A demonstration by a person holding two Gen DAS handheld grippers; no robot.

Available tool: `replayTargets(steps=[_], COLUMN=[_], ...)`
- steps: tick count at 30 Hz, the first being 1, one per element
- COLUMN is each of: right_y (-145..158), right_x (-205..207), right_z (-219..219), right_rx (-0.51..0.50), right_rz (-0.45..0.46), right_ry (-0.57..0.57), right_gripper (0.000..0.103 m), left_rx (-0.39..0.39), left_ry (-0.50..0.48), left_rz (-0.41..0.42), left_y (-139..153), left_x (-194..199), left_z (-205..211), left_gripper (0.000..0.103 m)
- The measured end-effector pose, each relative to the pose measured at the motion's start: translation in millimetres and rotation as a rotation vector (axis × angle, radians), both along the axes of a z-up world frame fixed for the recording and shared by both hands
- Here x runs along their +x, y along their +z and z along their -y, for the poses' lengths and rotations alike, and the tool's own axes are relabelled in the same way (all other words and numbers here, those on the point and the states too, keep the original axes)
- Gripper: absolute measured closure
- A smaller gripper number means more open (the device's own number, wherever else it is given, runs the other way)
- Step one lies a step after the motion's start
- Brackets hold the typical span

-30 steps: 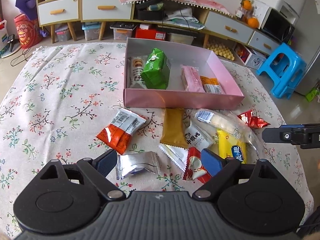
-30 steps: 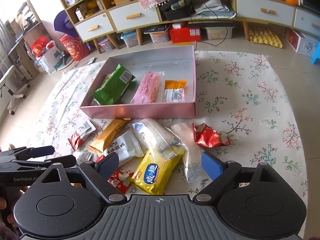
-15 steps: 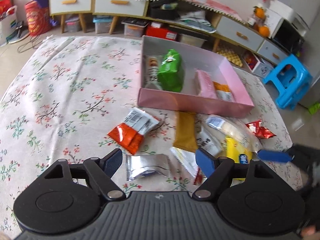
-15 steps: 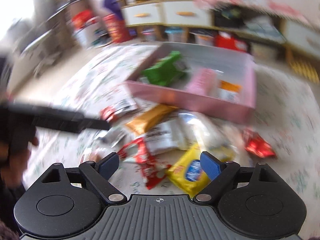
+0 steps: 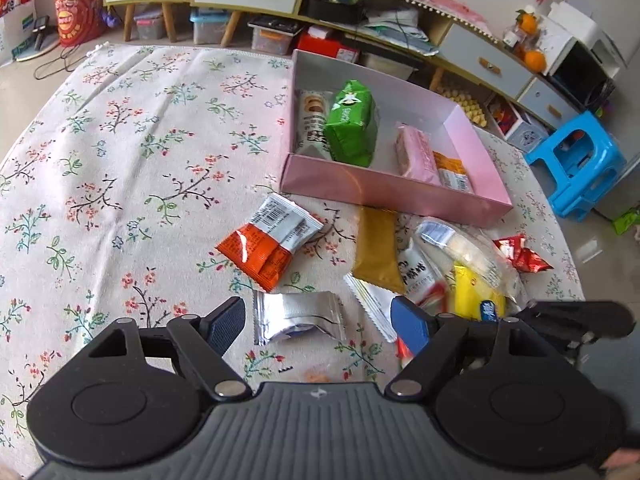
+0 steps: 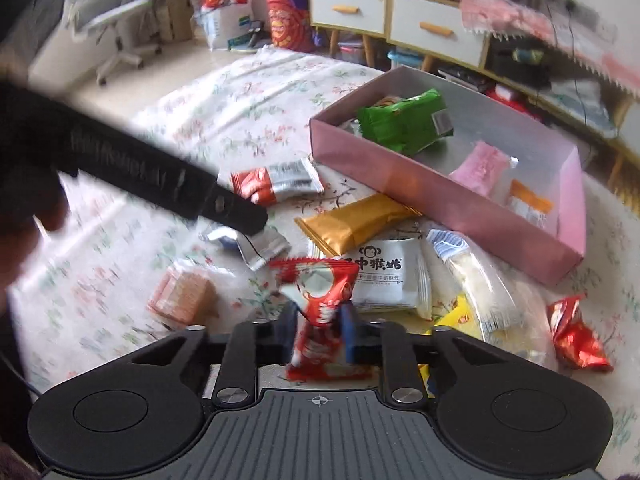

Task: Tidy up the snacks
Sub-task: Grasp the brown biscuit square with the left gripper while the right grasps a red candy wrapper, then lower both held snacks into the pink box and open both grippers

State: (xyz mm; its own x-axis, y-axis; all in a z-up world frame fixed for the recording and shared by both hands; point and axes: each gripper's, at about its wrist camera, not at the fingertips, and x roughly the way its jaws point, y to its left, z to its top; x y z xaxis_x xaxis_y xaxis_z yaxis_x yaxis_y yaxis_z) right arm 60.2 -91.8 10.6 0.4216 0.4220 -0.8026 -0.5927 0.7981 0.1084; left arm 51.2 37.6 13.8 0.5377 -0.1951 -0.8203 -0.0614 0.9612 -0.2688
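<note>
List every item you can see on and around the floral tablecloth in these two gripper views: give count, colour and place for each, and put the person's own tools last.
box: one, pink, far right of cloth.
packets in box: four; white, green, pink, orange-white.
orange-white packet: one, before the box.
silver packet: one, between the left gripper's fingers.
gold packet: one, before the box.
white monkey packet: one, mid pile.
clear packets: about two.
yellow packet: one, under the pile.
crumpled red wrapper: one, right.
tan packet: one, near left, blurred.
stool: one, blue, floor.
left gripper: open.
right gripper: jaws just closed on red-white packet.
</note>
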Motion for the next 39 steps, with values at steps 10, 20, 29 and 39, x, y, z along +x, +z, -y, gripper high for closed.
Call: replayTargets(steps=[10,20,29,39], right_y=[19.3,-6.5,-8.7,42.7], right_x=[12.0,25.0,28.1,38.3], right_z=[27.7,10.6,7.5,51.5], right_rx=[0.066,0.021,0.012,0.157], right_rz=[-0.009,0.032,0.029,0.081], right_ry=[-0.109,-0.111,-0.111,-0.261], right_gripper=[0.102,0.049,0.075,0.075], left_rx=[0.04,0.179,0.139,0.056], left_ry=[-0.05,-0.056,-0.079,0.005], left_rz=[-0.073,-0.08,-0.021,0.094], left_y=[-21.0,-32.6,-22.0,5.7], left_x=[-28.6,-31.9,-36.5,-32.8], left_z=[18.4,30.4,31.0,10.0], left_gripper=[0.026,0.068,0.071,0.071])
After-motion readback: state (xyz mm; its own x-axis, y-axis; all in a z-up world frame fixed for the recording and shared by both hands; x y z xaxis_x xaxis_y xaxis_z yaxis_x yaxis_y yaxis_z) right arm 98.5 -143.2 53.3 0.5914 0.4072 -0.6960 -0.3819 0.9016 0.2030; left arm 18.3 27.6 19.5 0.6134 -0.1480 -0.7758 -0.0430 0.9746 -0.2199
